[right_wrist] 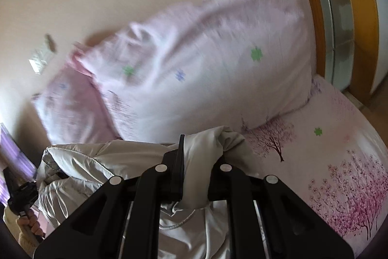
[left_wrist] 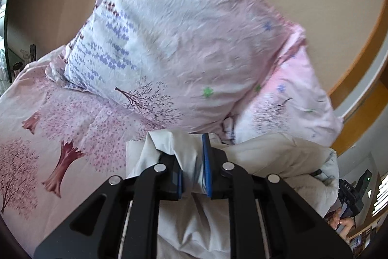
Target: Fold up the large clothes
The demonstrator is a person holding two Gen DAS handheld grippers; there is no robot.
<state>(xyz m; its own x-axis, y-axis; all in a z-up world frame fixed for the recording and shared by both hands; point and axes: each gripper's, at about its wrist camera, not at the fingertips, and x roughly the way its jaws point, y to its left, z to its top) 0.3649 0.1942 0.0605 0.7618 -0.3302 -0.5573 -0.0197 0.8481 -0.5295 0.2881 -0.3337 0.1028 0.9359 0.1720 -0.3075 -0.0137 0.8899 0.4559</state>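
A large whitish-grey padded garment [left_wrist: 278, 162] hangs between my two grippers above the bed. My left gripper [left_wrist: 192, 162] is shut on a bunched fold of it, the cloth pinched between the blue pads. In the right wrist view the same garment [right_wrist: 101, 159] stretches away to the left, and my right gripper [right_wrist: 196, 169] is shut on another bunched part of it. The other hand-held gripper shows at the far right of the left wrist view [left_wrist: 351, 193] and at the far left of the right wrist view [right_wrist: 21, 193].
A bed sheet printed with pink trees [left_wrist: 48, 137] lies below, also in the right wrist view [right_wrist: 339, 162]. Two pink-and-white pillows [left_wrist: 181, 52] lean against the beige wall. A wooden door frame [right_wrist: 315, 4] stands to the right.
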